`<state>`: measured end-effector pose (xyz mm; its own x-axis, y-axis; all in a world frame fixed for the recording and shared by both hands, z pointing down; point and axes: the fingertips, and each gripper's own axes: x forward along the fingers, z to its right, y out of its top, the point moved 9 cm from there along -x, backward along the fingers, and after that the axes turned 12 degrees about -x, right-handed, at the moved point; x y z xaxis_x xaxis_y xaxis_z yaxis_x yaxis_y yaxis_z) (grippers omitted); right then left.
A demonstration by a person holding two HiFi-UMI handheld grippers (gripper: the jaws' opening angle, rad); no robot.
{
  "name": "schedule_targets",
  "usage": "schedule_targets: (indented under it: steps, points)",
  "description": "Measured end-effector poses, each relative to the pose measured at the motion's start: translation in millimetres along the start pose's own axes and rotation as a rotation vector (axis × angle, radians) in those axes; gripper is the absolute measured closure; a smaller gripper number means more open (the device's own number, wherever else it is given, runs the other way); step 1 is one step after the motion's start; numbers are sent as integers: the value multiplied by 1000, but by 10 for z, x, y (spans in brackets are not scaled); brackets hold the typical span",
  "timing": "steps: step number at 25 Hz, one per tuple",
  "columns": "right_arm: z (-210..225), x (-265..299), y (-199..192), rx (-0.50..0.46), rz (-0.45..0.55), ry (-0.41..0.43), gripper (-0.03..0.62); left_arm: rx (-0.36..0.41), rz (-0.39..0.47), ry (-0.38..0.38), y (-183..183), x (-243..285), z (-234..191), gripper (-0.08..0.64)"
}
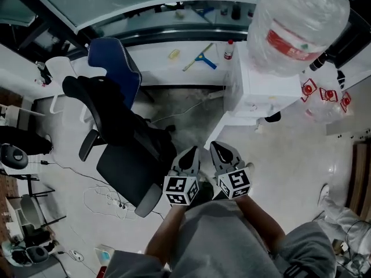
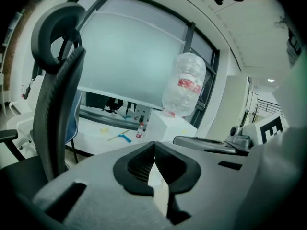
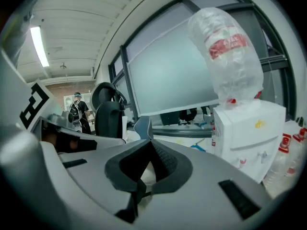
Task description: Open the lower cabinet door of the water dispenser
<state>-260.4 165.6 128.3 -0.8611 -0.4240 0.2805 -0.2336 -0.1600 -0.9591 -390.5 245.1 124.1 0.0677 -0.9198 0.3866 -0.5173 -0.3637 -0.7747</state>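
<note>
The left gripper (image 1: 191, 153) and right gripper (image 1: 221, 149) sit side by side at the person's chest, each with jaws together and nothing between them. The white water dispenser (image 1: 255, 88), topped by its bottle (image 1: 295, 22), stands apart ahead of them, with a black office chair (image 1: 124, 149) to the left.

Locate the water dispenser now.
Head view, upper right: the water dispenser stands between the squeegee on its left and the spare bottles on its right.

A black office chair (image 1: 124, 149) stands on the pale floor (image 1: 290, 155), and a blue chair (image 1: 116, 62) is just behind it. On the white ledge (image 1: 151, 65) lie a yellow-and-blue squeegee (image 1: 200, 57) and, near it, a small upright bottle with a red cap (image 1: 229, 49). White cables (image 1: 101, 198) lie beside the black chair.
</note>
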Motion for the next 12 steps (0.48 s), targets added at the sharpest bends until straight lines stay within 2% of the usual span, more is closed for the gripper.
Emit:
schedule_targets:
  steps: [6,12]
  points:
    - [-110,-138,455,-47,95,-10,583,116,87,-42,374,-265,143,549]
    - [-245,-210,715,-74,155,4,584,189,146,-74,575,-518,250,549]
